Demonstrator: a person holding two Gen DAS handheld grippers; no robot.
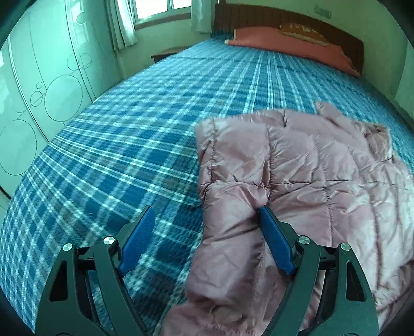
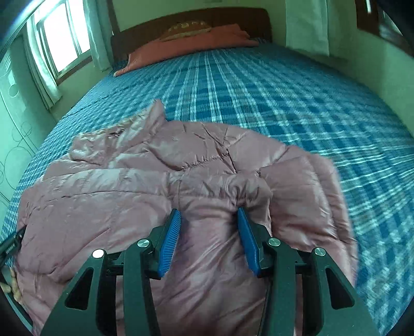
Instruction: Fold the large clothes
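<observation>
Right gripper [image 2: 208, 219]: its blue fingers [image 2: 169, 243] stood partly apart with a bunched ridge of the pink puffer jacket [image 2: 129, 196] swelling between them; whether the pads actually pinched the cloth could not be told.
Left gripper [image 1: 207, 219]: fingers wide apart, the right one pressed into the jacket's [image 1: 297, 168] left edge, the left one over bare plaid bedspread [image 1: 116, 142]; it held nothing.
Slip risk: the shell looked slick and puffy, so a shallow bite by the right gripper would likely have slid off once lifted.
Uneven fold risk: with only one side gripped, a pull could have dragged the whole jacket across the bedspread instead of folding it.
Layer risk: closing on the thick ridge might have caught only the top layer and left the sleeve beneath behind.
Pose: both grippers lay low, angled forward along the bed toward the headboard [image 2: 191, 18], the right one over the jacket's near half, the left one at its left border.
Jacket: crumpled on the near part of the bed, collar toward the far end.
Far end: a reddish pillow [image 2: 186, 44] against the headboard, well apart from the jacket.
</observation>
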